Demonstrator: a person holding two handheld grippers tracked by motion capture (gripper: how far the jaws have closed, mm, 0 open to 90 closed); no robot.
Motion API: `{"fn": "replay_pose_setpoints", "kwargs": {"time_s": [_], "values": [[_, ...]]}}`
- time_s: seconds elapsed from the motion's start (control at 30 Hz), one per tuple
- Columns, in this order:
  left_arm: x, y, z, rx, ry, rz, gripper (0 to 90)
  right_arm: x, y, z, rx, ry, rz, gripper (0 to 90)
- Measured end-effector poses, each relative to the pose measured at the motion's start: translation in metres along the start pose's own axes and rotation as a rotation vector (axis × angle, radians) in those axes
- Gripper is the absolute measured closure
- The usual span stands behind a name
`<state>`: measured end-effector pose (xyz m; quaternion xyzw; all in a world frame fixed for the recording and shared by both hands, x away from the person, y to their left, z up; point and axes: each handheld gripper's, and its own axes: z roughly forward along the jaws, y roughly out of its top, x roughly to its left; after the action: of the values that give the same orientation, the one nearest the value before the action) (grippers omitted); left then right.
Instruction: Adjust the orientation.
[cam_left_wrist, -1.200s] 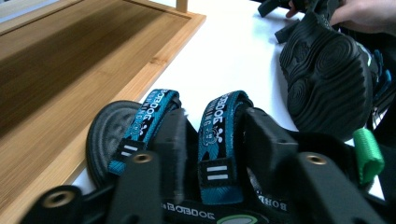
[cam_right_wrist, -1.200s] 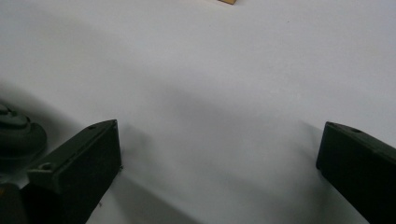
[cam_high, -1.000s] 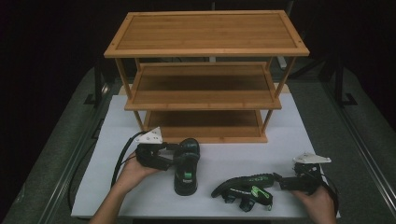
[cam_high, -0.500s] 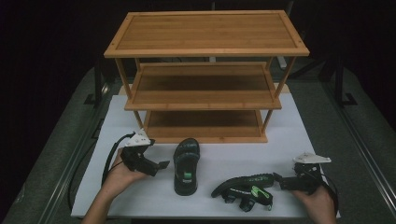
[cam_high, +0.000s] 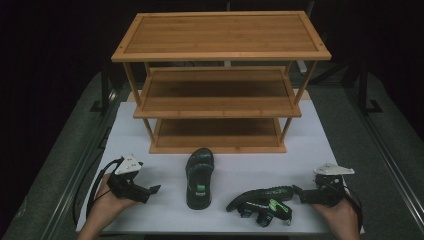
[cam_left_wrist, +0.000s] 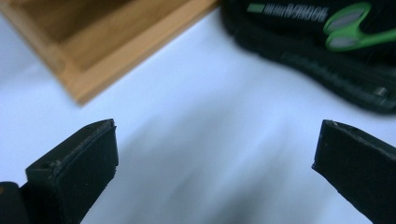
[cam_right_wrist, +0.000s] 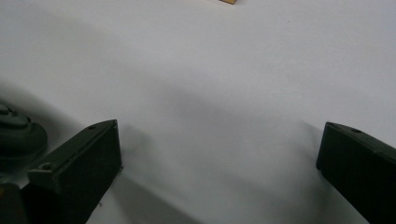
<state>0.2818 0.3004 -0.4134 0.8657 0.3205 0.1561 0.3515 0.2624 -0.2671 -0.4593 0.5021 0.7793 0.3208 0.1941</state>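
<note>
Sandals are the work in hand: two black ones lie on the white table (cam_high: 150, 130) in front of the three-tier bamboo rack (cam_high: 220, 80). Upright sandal (cam_high: 199, 177) stands sole-down at near centre, toe toward the rack's bottom shelf, free of any grip. Second sandal (cam_high: 261, 202), with green trim, lies on its side to the right of it, near the table's front edge.

Change: a second ago the left gripper (cam_high: 150, 190) was closed on the upright sandal; it has since let go, its fingers have just been opening, and the hand has moved off to the left. The fingers (cam_left_wrist: 77, 172) now stand wide apart with bare table between them. Judgement: the upright sandal has been set down and released; it is not yet on the rack.

Right gripper (cam_high: 299, 192) rests at near right, just beside the tipped sandal's end, fingers (cam_right_wrist: 79, 172) apart over bare table.
</note>
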Motion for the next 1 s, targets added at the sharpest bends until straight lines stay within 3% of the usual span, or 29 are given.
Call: {"fn": "replay_pose_setpoints", "kwargs": {"time_s": [0.3, 0.37, 0.47, 0.57, 0.67, 0.83, 0.9, 0.93, 1.0], "values": [[-0.003, -0.039, 0.009, 0.067, 0.022, -0.026, 0.0, -0.002, 0.000, -0.001, -0.005, 0.015, 0.013, 0.0], [-0.002, -0.046, 0.009, 0.024, 0.011, -0.062, 0.0, -0.003, 0.000, -0.001, -0.007, 0.022, 0.018, 0.8], [-0.003, -0.046, 0.009, 0.022, 0.021, -0.051, 0.0, -0.004, 0.000, -0.004, -0.005, 0.010, -0.008, 6.5], [-0.002, -0.046, 0.009, 0.025, 0.013, -0.058, 0.0, -0.009, 0.000, -0.010, -0.009, 0.041, 0.034, 20.9], [-0.002, -0.046, 0.009, 0.025, 0.011, -0.061, 0.0, -0.015, 0.001, -0.018, -0.027, 0.103, 0.074, 45.3], [-0.002, -0.046, 0.009, 0.023, 0.012, -0.060, 0.0, -0.014, 0.008, -0.030, -0.075, 0.110, 0.018, 78.8], [-0.002, -0.046, 0.009, 0.024, 0.011, -0.061, 0.0, -0.012, 0.015, -0.037, -0.118, 0.155, -0.022, 88.3], [-0.002, -0.046, 0.009, 0.024, 0.011, -0.061, 0.0, -0.012, 0.015, -0.037, -0.118, 0.155, -0.022, 88.3], [-0.002, -0.046, 0.009, 0.024, 0.012, -0.061, 0.0, -0.009, 0.022, -0.041, -0.147, 0.224, -0.024, 89.6]]}}
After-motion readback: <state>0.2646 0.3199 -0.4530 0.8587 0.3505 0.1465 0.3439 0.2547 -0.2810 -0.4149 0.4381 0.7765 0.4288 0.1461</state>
